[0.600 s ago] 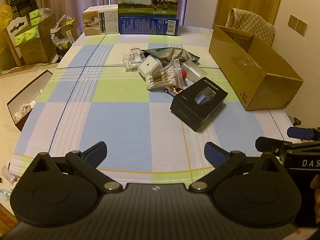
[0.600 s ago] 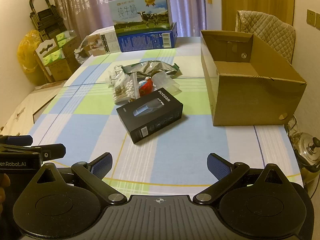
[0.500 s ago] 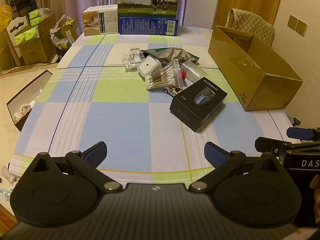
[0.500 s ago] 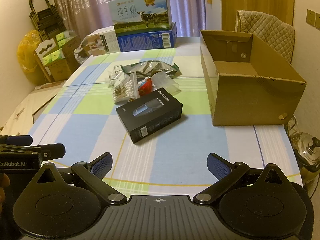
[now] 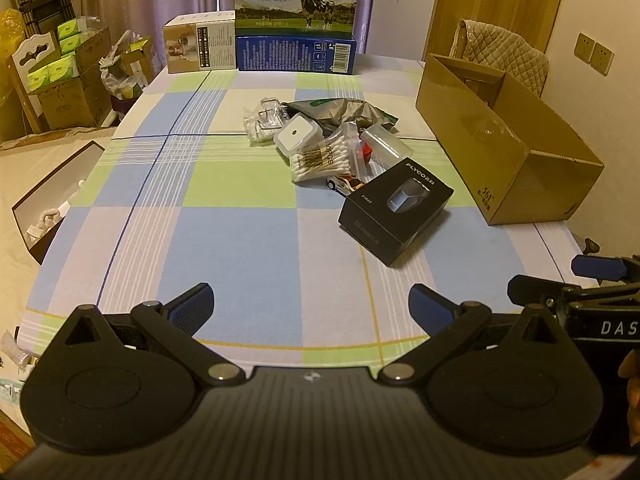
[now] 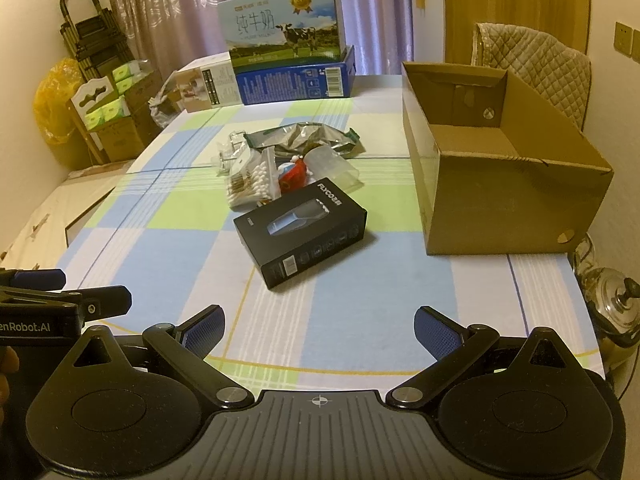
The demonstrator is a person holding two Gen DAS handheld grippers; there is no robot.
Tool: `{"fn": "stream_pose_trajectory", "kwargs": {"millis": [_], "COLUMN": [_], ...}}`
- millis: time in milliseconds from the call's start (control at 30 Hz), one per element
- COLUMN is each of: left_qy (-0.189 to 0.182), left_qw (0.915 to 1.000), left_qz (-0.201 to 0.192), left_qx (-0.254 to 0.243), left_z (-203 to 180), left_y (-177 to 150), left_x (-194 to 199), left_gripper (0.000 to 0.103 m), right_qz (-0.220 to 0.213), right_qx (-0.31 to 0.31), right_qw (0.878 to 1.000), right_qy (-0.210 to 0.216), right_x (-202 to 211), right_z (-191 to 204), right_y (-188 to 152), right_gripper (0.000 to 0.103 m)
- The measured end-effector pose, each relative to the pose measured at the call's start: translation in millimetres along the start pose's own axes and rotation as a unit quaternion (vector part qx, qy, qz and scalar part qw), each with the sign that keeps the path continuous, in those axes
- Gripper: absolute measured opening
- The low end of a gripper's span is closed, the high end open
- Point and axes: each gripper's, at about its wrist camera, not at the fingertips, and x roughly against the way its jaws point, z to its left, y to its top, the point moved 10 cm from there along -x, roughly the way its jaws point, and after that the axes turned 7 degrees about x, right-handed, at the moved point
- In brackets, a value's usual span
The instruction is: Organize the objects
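Left wrist view: left gripper (image 5: pixel 310 306) spread wide, holding nothing, low over the checked tablecloth (image 5: pixel 224 248).
Right wrist view: right gripper (image 6: pixel 319 332) equally wide, nothing between its fingers.
Black shaver box (image 6: pixel 301 232): flat on the cloth, ahead of both.
Small-item pile (image 5: pixel 320 146): just behind it.
Cardboard box (image 6: pixel 504 184): open-topped, to the right.
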Motion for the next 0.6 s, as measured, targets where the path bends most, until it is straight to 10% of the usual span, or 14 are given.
{"fn": "stream_pose_trajectory", "kwargs": {"millis": [600], "left_qy": [-0.002], "left_qw": [1.0], "left_qz": [0.0], "left_qx": [0.004], "left_z": [2.0], "left_y": [3.6], "left_x": [-1.5], "left_gripper": [0.102], "right_qz": [0.003], "right_qx": [0.005], "right_qw": [1.0], "right_qy": [0.001], "right_x": [-2.7], "right_z": [5.5], "right_y": [2.7], "right_gripper": [0.099]}}
